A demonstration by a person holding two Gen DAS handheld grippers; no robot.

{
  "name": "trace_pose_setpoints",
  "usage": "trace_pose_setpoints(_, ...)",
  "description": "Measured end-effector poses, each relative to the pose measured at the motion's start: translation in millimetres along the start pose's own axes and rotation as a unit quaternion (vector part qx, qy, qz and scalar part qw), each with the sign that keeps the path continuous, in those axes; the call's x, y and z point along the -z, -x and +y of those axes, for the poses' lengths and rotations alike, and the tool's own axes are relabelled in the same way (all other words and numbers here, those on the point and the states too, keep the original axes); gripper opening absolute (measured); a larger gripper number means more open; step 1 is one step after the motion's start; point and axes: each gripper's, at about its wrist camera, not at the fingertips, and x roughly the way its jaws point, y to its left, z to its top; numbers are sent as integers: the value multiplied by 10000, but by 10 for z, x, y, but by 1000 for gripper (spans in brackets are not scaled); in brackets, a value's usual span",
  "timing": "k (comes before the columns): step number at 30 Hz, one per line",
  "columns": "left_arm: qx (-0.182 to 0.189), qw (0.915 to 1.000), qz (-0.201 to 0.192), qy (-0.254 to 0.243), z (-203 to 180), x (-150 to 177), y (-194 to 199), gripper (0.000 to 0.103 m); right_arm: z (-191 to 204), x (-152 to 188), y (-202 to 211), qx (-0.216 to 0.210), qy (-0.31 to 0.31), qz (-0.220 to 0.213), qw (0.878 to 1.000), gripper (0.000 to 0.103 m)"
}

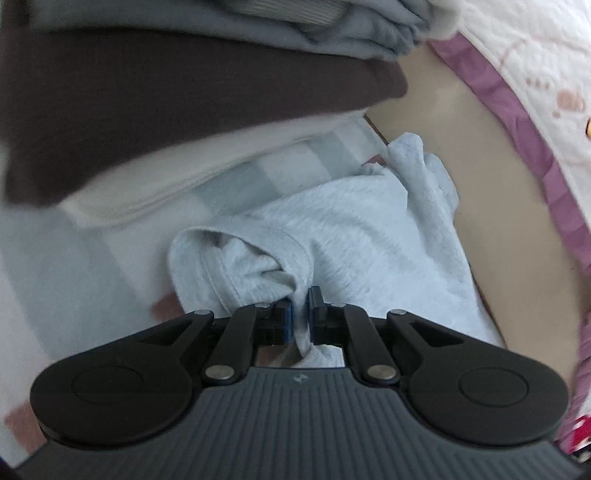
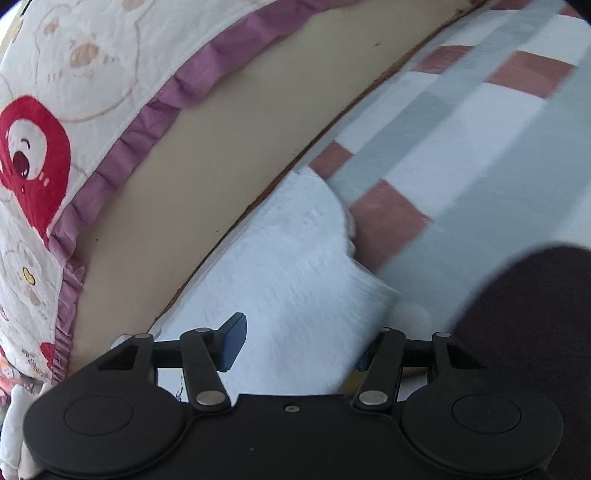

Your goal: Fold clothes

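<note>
A pale blue-grey garment (image 1: 354,236) lies bunched on the checked cloth by the table's edge. My left gripper (image 1: 302,314) is shut on a fold of it beside the ribbed neckline. In the right wrist view the same garment (image 2: 291,266) spreads under and between the fingers. My right gripper (image 2: 299,347) is open wide, with the garment passing over its right finger, which is mostly hidden. A stack of folded clothes, dark brown (image 1: 129,110) with light blue on top (image 1: 221,26) and white beneath, sits behind the garment.
The checked cloth (image 2: 461,122) in white, grey-green and dusty red covers the table. A beige floor gap (image 2: 221,155) runs along the table edge. A white quilt with a purple frill (image 2: 122,155) and red cartoon print lies beyond it. A dark brown cloth (image 2: 535,314) is at right.
</note>
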Motion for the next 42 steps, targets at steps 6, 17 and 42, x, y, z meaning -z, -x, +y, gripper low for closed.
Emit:
trace_pose_setpoints(6,-144,9944,-371,-979,-337,-2,35,5,103,-228,-123,109,428,223,9988,9)
trace_pose_setpoints(17,306,9562,-1684,-2376,-1013,457,1905,5,625,-653,1403,-642,425,-425,9961,7)
trace_pose_setpoints(42,593,8938,-2628,-3585,-2429,-364,2452,5,1787,-2169,1529,-968,1722,5,9803,7)
